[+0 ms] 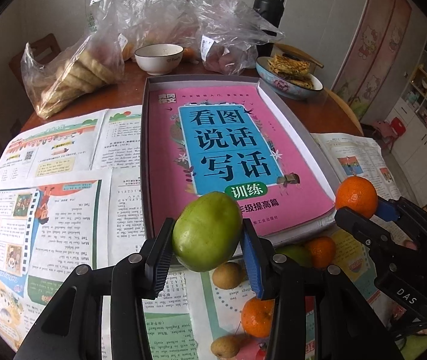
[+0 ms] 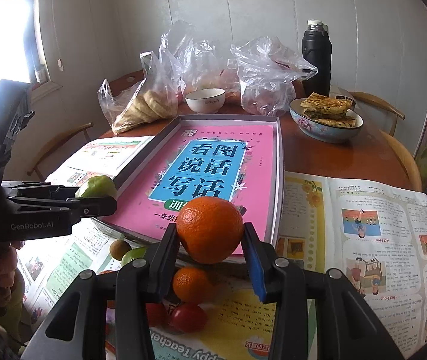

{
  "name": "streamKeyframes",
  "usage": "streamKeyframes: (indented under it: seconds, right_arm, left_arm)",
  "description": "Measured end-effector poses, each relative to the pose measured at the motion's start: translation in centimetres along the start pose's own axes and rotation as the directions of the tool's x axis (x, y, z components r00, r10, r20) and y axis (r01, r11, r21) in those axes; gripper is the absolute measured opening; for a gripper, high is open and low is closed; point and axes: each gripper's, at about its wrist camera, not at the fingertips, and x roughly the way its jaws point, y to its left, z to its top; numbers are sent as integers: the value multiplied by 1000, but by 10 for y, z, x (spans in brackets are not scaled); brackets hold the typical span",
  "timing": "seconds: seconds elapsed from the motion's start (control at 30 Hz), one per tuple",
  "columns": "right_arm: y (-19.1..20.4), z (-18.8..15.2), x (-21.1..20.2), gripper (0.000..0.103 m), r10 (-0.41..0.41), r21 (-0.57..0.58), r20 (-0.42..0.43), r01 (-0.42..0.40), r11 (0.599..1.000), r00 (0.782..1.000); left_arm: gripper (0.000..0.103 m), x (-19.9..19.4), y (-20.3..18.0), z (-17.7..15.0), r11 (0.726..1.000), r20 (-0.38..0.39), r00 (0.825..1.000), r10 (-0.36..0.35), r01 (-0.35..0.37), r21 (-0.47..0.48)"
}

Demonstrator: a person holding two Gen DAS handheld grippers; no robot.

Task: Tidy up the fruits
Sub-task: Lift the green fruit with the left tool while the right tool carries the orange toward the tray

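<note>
My left gripper (image 1: pixel 205 235) is shut on a green fruit (image 1: pixel 207 231) and holds it above the near edge of a grey box (image 1: pixel 145 138) that holds a pink book (image 1: pixel 231 153). My right gripper (image 2: pixel 211 234) is shut on an orange (image 2: pixel 210 229), also above the box's near edge (image 2: pixel 276 210). The green fruit shows at the left in the right wrist view (image 2: pixel 96 187); the held orange shows at the right in the left wrist view (image 1: pixel 356 196). Loose fruit lies on newspaper below: oranges (image 1: pixel 257 316) (image 2: pixel 190 283), small brown fruits (image 1: pixel 227 274), a red one (image 2: pixel 187 316).
Newspapers (image 1: pixel 48 195) cover the round wooden table (image 2: pixel 333 156). At the back stand a white bowl (image 1: pixel 158 58), plastic bags of food (image 1: pixel 72 75), a bowl of flatbread (image 1: pixel 291 75) and a black flask (image 1: pixel 267 15). Chairs ring the table.
</note>
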Motion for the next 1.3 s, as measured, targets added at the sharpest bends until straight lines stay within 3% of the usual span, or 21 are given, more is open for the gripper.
streamKeyframes:
  seconds: [0.67, 1.3]
  right_arm:
    - [-10, 6, 38, 42, 1, 8, -78, -1, 1000, 997]
    - [-11, 6, 55, 43, -52, -14, -131, 50, 999, 990]
  left_arm:
    - [44, 35, -7, 4, 1000, -65, 998, 19, -18, 24]
    - [44, 44, 0, 2, 1000, -85, 996, 23, -24, -6]
